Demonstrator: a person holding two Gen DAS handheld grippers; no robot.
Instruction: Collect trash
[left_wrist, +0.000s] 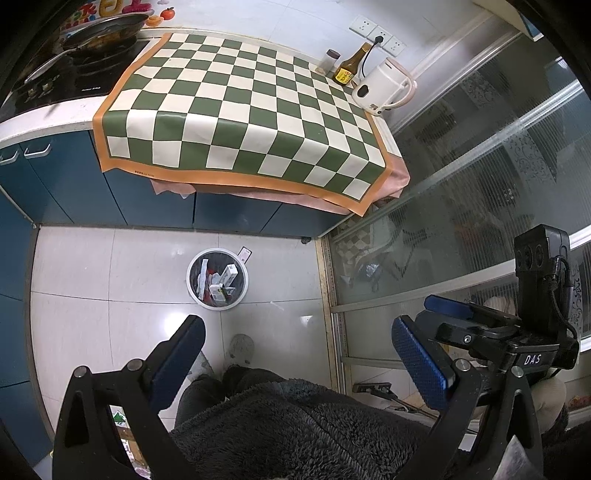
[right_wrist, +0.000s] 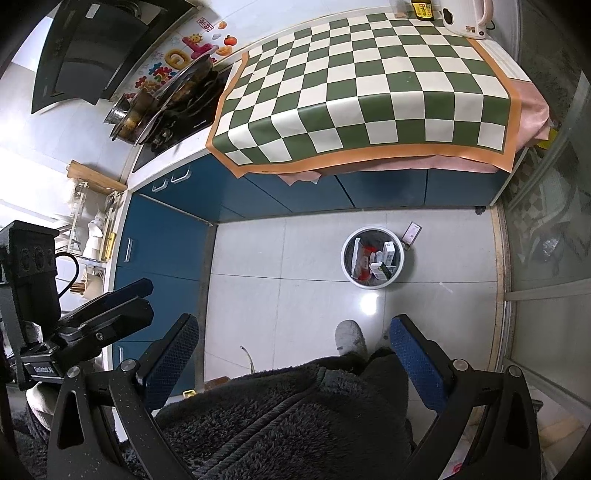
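Left wrist view, white bin (left_wrist: 217, 279) holding cartons (left_wrist: 228, 274), wrappers, both jaws wide open, empty

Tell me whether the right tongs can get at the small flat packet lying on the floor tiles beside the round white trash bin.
Probably yes. The right tongs are open and empty, and the small flat packet lies apart from the round white trash bin on bare floor; nothing blocks the way, though they must drop from well above.

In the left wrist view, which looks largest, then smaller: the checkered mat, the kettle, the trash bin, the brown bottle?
1. checkered mat
2. kettle and trash bin: they look about alike; the bin sits farther away, on the floor, so no ranking
3. brown bottle
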